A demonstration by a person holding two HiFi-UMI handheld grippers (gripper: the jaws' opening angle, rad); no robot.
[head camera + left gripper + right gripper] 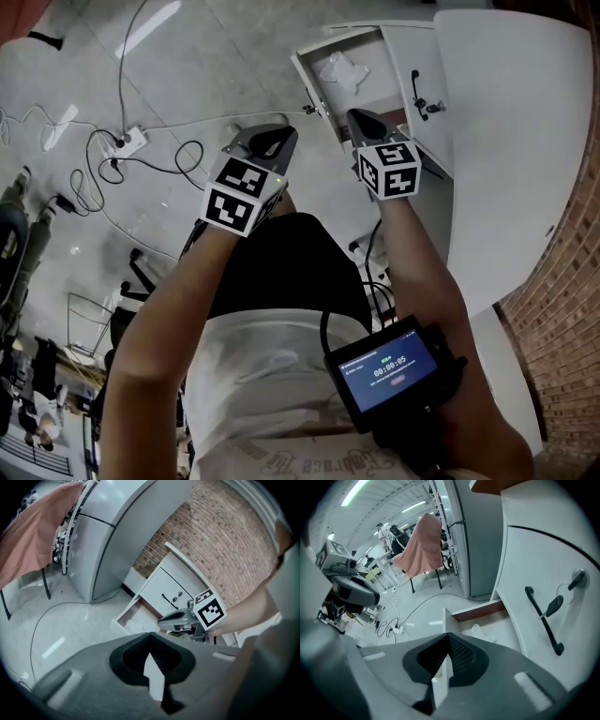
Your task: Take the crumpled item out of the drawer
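1. The crumpled white item [342,70] lies inside the open drawer [307,80], ahead of and below my grippers.
2. My right gripper [359,117] is nearer to it than my left gripper [281,136].
3. Both pairs of jaws are clenched together and hold nothing.

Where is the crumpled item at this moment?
In the head view, the crumpled item lies inside the open drawer of the white cabinet, at the top centre, just beyond the right gripper.
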